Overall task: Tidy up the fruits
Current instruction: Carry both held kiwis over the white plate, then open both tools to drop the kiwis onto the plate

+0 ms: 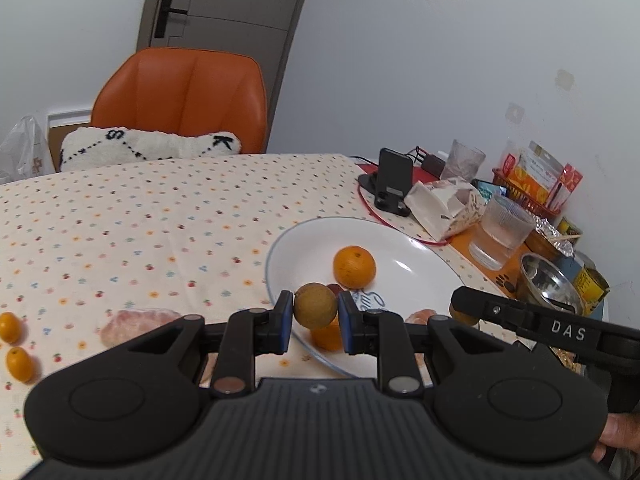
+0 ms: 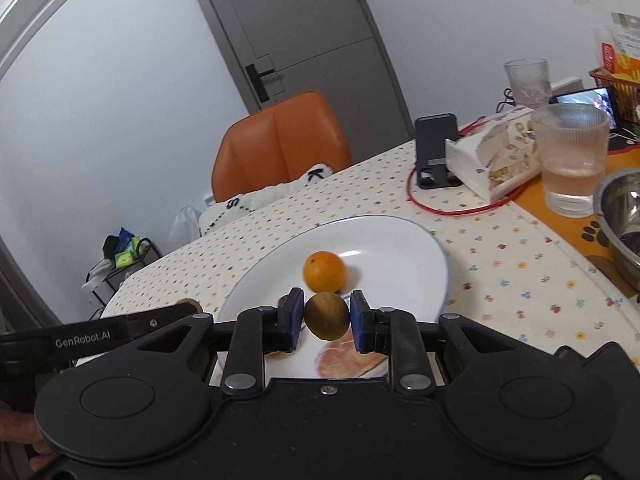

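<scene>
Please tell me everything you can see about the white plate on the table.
The white plate is round, shallow and glossy, likely ceramic, with a thin bluish rim line. It lies flat on the dotted tablecloth, near the ribbed glass. One orange sits inside it; a dark red fruit shows behind the left tongs. Both tongs hold brown fruits at its near edge.

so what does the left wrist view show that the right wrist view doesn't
Only the left wrist view: two kumquats on the cloth at far left, and the left tongs shut on a brown fruit. Only the right wrist view: a floor rack by the wall, and the right tongs shut on a second brown fruit. Both: the plate with an orange, the chair, the ribbed glass.
</scene>
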A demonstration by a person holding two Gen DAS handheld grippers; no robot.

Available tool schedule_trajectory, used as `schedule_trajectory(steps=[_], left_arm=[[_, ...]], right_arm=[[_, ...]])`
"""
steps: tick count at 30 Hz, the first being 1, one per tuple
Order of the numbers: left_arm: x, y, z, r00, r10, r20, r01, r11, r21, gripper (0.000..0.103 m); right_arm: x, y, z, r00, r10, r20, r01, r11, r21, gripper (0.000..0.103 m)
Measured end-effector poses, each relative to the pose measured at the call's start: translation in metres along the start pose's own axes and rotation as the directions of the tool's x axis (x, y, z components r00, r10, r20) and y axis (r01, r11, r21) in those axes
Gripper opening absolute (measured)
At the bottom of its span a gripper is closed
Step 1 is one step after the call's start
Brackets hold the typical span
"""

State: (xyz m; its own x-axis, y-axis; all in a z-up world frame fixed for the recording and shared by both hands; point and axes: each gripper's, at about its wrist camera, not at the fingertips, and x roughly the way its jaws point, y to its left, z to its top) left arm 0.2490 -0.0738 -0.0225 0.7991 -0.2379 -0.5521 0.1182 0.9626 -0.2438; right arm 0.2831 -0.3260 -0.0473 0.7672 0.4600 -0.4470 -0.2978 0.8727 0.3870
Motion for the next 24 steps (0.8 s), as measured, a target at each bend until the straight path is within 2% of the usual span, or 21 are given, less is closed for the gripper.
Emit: schedule_trajectory(steps=[13,24], left_arm=[[0.029,-0.038,0.0,0.998,-0.044,-0.037,0.045,0.998,0.049,0.022],[0.039,-0.045,0.002,0.999,-0.026,-0.047,0.029,0.998,0.062,0.026]], right_arm=[[0.005,-0.024,0.002,0.999,-0.042,0.0,0.042,0.999,0.005,0.023],[0.01,-0.029,0.007,0.999,-0.042,0.003,0.042,0.999,-0.005,0.024]])
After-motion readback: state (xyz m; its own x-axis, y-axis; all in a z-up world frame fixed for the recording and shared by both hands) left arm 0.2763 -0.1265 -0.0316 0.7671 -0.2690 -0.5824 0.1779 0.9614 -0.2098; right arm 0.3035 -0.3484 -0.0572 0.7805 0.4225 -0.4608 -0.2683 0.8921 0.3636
